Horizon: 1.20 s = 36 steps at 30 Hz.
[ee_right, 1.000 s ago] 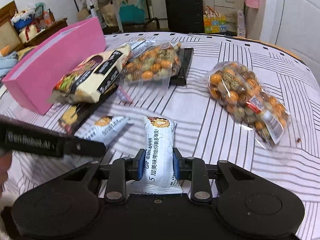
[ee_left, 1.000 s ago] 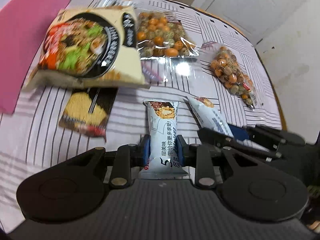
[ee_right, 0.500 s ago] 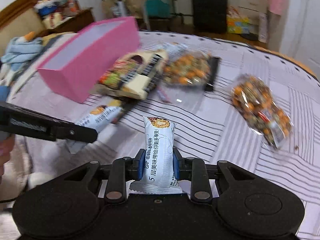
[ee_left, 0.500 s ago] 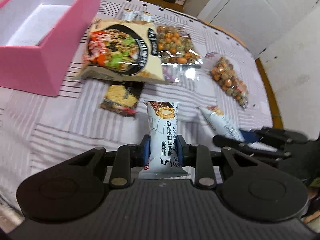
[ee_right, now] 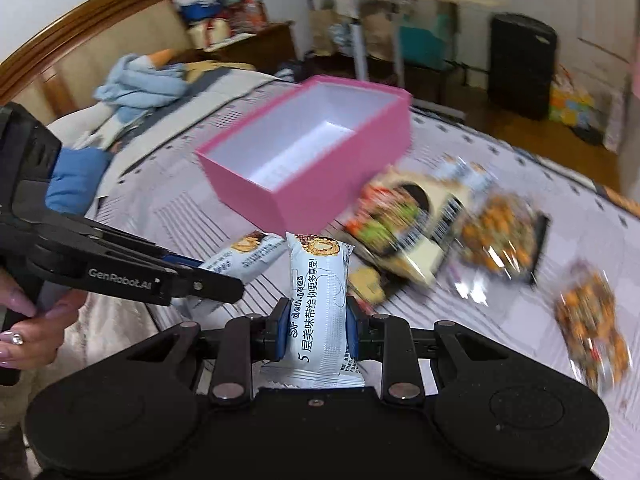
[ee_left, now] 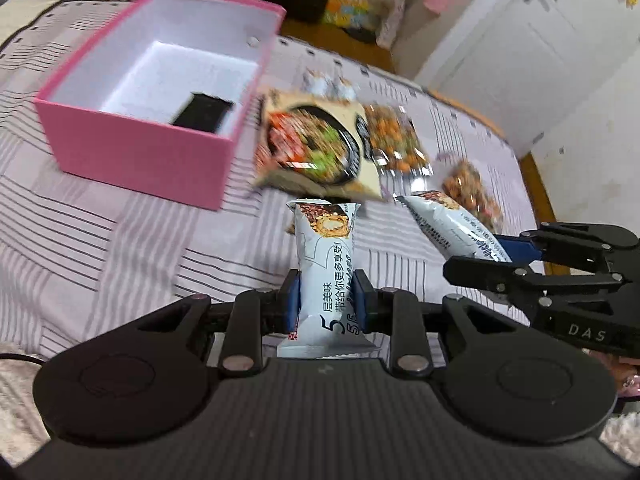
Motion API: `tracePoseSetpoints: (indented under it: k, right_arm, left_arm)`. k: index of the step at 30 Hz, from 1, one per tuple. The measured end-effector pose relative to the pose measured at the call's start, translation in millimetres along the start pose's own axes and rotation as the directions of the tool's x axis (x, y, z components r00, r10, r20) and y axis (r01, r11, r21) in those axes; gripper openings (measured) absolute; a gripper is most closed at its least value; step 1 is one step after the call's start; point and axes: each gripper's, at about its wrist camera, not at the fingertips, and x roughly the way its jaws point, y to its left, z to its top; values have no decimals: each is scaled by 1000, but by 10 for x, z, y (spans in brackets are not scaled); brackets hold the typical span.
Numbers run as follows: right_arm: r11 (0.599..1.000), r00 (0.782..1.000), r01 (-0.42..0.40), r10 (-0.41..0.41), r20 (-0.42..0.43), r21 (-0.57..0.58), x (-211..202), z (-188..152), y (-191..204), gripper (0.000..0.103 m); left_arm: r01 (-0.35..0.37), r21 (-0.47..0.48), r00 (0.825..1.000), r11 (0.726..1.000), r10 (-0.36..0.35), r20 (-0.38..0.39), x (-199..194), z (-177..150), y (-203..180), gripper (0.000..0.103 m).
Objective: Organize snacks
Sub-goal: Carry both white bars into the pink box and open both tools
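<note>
My left gripper (ee_left: 326,296) is shut on a white snack bar packet (ee_left: 326,256), held above the striped bedspread. My right gripper (ee_right: 316,330) is shut on a second white snack bar packet (ee_right: 318,292). Each gripper shows in the other's view: the right one (ee_left: 504,256) with its packet (ee_left: 448,220) at the right, the left one (ee_right: 200,276) with its packet (ee_right: 244,254) at the left. An open pink box (ee_left: 140,148) lies ahead on the left, white inside, with a dark item (ee_left: 202,114) in it. It also shows in the right wrist view (ee_right: 320,172).
A noodle packet (ee_left: 316,152), a clear bag of mixed nuts (ee_left: 394,144) and another nut bag (ee_left: 470,188) lie on the bedspread (ee_left: 100,240) right of the box. A dark flat packet (ee_right: 366,282) lies under the noodle packet. A wooden bed edge (ee_left: 538,184) runs at the right.
Both grippers have lifted and swung left toward the pink box, each still holding its packet. The box's open inside has come into view.
</note>
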Motion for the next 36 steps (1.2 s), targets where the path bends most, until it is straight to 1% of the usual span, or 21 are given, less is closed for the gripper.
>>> tracePoseSetpoints:
  k: [6,9,11,14,18,20,23,26,28,29,30,31,32,33,36]
  right_arm:
    - [995,998,-36,41,51,-93,219,408,269,32]
    - [993,996,-49,57,75,-105,390,646,321,32]
    - [992,995,-34,46,93,-122,535,808,346,32]
    - [986,995,-16,31,93,-164,795,1015,383,32]
    - [981,997,7,8,76,-195,1168,1179,414,32]
    - [974,997,18,-1,75,-225,1342,1225,440,32]
    - [963,998,38,-21,66,-268,1566,1252,485,32]
    - [962,998,45,-33,48,-270,1767,1257,462,32]
    - [962,999,37,-25,48,-270,1862,1256,453,34]
    - [963,998,42,-27,57,-267,1886,1249,443,41]
    - [963,998,46,-31,61,-266,1904,1245,436,44]
    - [964,997,46,-30,67,-262,1896,1233,424,45]
    - [965,997,36,-18,73,-258,1862,1211,404,46]
    - [967,997,26,-7,78,-253,1818,1193,386,49]
    - [968,994,29,-2,108,-247,1562,1109,316,52]
  left_arm:
    - [-36,-18,996,999,37,81,-228,224,253,26]
    - [-68,-13,989,998,69,130,-287,398,380,26]
    - [-97,-2,983,995,96,157,-294,525,462,26]
    - [-129,-1,974,992,127,187,-230,723,623,26]
    - [-151,-33,966,988,155,206,-6,951,872,26]
    - [-157,-45,965,987,163,204,145,1077,1004,26]
    - [-195,-45,962,980,200,184,376,1197,1146,26]
    - [-221,-47,960,974,225,163,551,1249,1240,26]
    - [-221,-67,962,973,229,152,652,1259,1304,28]
    - [-218,-85,961,972,229,157,686,1255,1333,29]
    - [-215,-97,959,972,229,167,680,1221,1332,33]
    - [-211,-93,958,973,225,178,676,1205,1324,41]
    - [-211,-85,956,974,224,188,662,1191,1302,45]
    - [-216,-76,954,974,226,196,637,1173,1275,51]
    - [-215,-40,952,976,219,215,518,1125,1170,52]
